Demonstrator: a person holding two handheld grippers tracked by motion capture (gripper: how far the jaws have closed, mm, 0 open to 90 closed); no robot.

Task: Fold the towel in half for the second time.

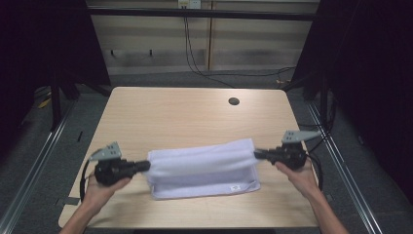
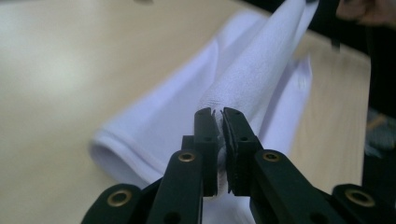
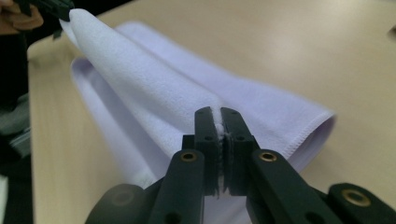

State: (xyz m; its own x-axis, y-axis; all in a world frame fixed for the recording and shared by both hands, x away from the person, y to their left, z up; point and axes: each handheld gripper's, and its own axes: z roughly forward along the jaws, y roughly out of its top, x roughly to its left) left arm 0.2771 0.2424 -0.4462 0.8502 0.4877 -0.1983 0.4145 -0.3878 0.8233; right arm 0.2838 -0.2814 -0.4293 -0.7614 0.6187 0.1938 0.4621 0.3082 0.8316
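One white towel (image 1: pixel 202 168), soft, light, limp, near the table's (image 1: pixel 170 112) front edge. Left gripper (image 1: pixel 144 166) and right gripper (image 1: pixel 256 154) each clamp an end of its raised fold; best gripped there

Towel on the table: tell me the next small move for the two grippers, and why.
Probably carry the lifted edge across the towel toward the person's side and lay it down as a fold. The left gripper and the right gripper each pinch one end of that edge, which hangs taut between them above the towel's lower layers, which rest on the table.
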